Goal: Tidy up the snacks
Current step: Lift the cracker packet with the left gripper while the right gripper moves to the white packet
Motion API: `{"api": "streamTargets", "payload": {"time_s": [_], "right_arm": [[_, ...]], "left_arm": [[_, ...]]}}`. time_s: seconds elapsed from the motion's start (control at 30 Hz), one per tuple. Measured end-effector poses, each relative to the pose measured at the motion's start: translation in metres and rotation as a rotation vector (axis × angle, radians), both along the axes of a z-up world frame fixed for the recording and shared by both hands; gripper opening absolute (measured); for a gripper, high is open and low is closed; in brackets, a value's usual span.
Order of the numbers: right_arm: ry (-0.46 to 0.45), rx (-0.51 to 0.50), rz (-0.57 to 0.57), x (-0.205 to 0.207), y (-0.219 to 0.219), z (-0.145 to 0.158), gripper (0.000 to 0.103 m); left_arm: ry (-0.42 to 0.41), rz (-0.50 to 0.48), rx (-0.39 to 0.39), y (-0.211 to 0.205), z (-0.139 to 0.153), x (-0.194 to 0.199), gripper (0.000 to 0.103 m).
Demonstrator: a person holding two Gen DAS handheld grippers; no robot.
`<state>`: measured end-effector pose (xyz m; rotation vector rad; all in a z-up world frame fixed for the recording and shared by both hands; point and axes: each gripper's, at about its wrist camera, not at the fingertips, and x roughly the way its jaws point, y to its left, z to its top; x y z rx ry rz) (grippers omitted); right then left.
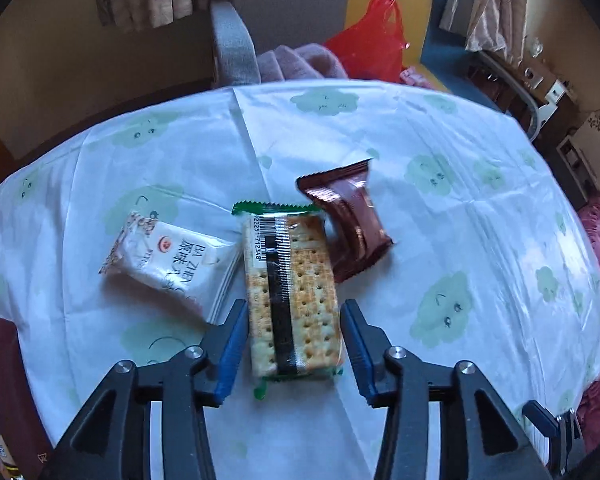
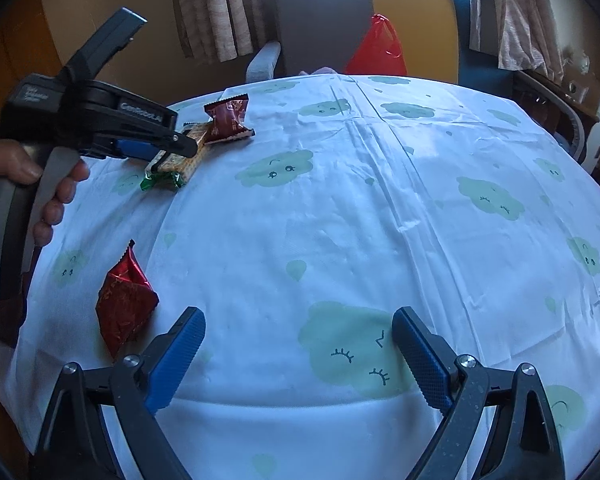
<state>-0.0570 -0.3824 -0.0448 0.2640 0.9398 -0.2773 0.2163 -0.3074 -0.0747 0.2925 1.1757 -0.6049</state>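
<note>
Left wrist view: the left tool straddles the cracker pack with jaws apart, gripping nothing, seemingly lined up alongside neighbouring snacks.

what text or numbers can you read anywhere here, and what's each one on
"BAI ZHEN", beside Chinese characters that start "原味", the rest unclear: white packet
"2225171234 8", barcode digits, the first partly cut off: cracker pack
"GenROBO...", the end hidden: side of the left gripper in the right wrist view
Small print on the gripper's black block: too blurred to read
Brown packet and red packet: nothing readable
</note>
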Motion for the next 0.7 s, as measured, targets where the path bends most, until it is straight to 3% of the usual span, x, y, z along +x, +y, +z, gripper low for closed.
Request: {"api": "streamTargets", "payload": {"time_s": [0.3,0.47,0.57,0.7], "right_arm": [[-0.001,-0.004,0.008,-0.001,0.0,0.0,0.094],[0.001,0.057,0.001,0.001,-0.013,0.007,0.082],[-0.03,0.118,0.011,0.012,-0.021,0.019,0.078],[-0.08,0.187,0.11,0.045,-0.013,0.038,0.069]], "left_arm": [[-0.071,-0.062,-0.003,0.01,-0.005,-0.025,0.048],[-0.106,-0.049,-0.072,0.062,0.008,-0.064,0.047],[-0.119,-0.035,-0.078,0.098,0.009,-0.093,0.047],[-0.131,0.0,-0.052,0.137,0.0,-0.127,0.047]]}}
